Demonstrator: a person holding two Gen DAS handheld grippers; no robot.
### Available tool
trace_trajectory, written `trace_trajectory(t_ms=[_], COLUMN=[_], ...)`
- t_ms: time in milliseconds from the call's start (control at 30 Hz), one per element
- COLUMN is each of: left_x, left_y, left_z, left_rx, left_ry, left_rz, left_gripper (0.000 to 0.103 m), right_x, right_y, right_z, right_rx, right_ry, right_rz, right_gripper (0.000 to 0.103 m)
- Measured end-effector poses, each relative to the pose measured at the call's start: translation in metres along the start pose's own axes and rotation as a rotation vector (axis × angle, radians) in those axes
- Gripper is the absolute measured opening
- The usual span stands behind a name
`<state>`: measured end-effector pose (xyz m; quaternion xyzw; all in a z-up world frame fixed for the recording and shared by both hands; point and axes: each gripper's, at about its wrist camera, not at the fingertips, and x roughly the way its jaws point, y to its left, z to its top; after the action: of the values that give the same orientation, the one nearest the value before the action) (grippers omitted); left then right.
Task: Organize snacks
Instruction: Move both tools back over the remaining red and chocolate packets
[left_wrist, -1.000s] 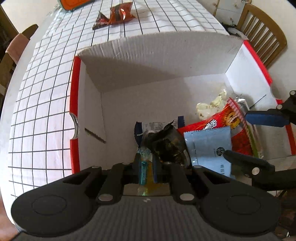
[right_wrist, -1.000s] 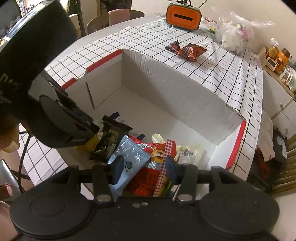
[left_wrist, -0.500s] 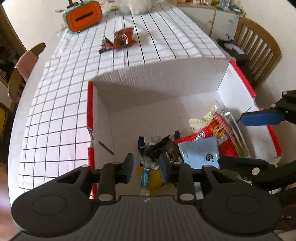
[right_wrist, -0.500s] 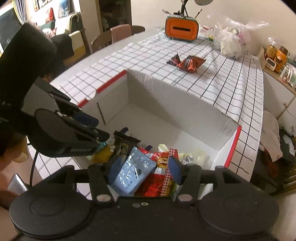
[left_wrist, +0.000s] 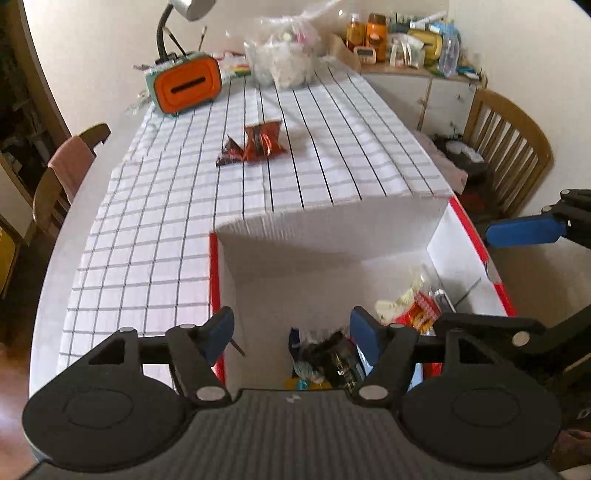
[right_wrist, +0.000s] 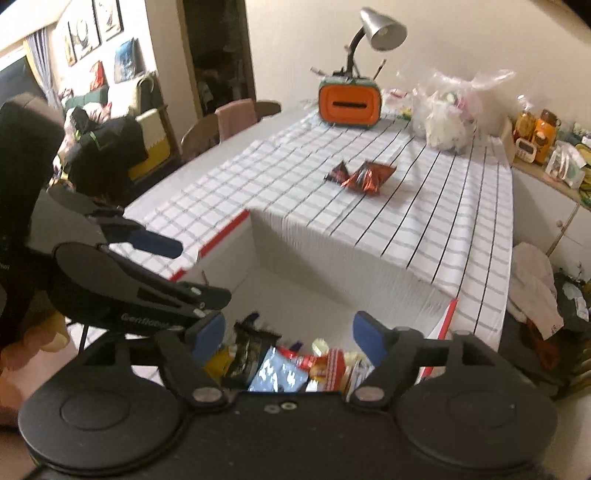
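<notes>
A white cardboard box (left_wrist: 332, 229) with red edges stands at the near end of the table and holds several snack packets (left_wrist: 332, 362); they also show in the right wrist view (right_wrist: 280, 369). Two dark red snack packets (left_wrist: 258, 146) lie on the checked tablecloth beyond the box, also seen in the right wrist view (right_wrist: 364, 175). My left gripper (left_wrist: 291, 325) is open and empty above the box's near side. My right gripper (right_wrist: 288, 328) is open and empty above the box, and it shows at the right in the left wrist view (left_wrist: 524, 230).
An orange tissue box (left_wrist: 186, 85) with a desk lamp (right_wrist: 382, 27) stands at the far end. A clear plastic bag (left_wrist: 284, 62) sits beside it. Wooden chairs (left_wrist: 506, 147) stand on both sides. A cabinet with jars (left_wrist: 406, 37) is at the back right.
My left gripper let go of a yellow and blue packet in the box, opened wide and rose. My right gripper also opened wider and rose. Both views now look farther up the table.
</notes>
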<state>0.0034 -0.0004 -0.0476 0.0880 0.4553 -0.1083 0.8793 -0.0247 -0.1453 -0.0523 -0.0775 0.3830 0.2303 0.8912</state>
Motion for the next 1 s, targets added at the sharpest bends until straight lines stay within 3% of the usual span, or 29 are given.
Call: trace_trajectory(t_ms=[133, 467, 800, 1000], left_x=[-0.005, 0.002, 0.039, 0.069], left_y=[0.012, 0.043, 0.077, 0.099], left_z=[0.011, 0.057, 0.105, 0.133], left_rx=[-0.005, 0.046, 0.107, 0.092], left_ry=[-0.036, -0.108, -0.128, -0.131], left_rz=[0.002, 0.017, -0.002, -0.016], left_gripper=[0.078, 0.080, 0.081, 0.083], right_x=[-0.002, 0.013, 0.050, 0.081], right_y=[-0.005, -0.012, -0.029, -0.046], right_z=[0.018, 0.065, 0.116, 0.145], right_rx=[0.024, 0.070, 0.140, 0.174], right_ry=[-0.019, -0.072, -0.102, -0.108], right_rz=[0.009, -0.001, -0.022, -0.052], right_gripper=[0.087, 0.093, 0.101, 0.102])
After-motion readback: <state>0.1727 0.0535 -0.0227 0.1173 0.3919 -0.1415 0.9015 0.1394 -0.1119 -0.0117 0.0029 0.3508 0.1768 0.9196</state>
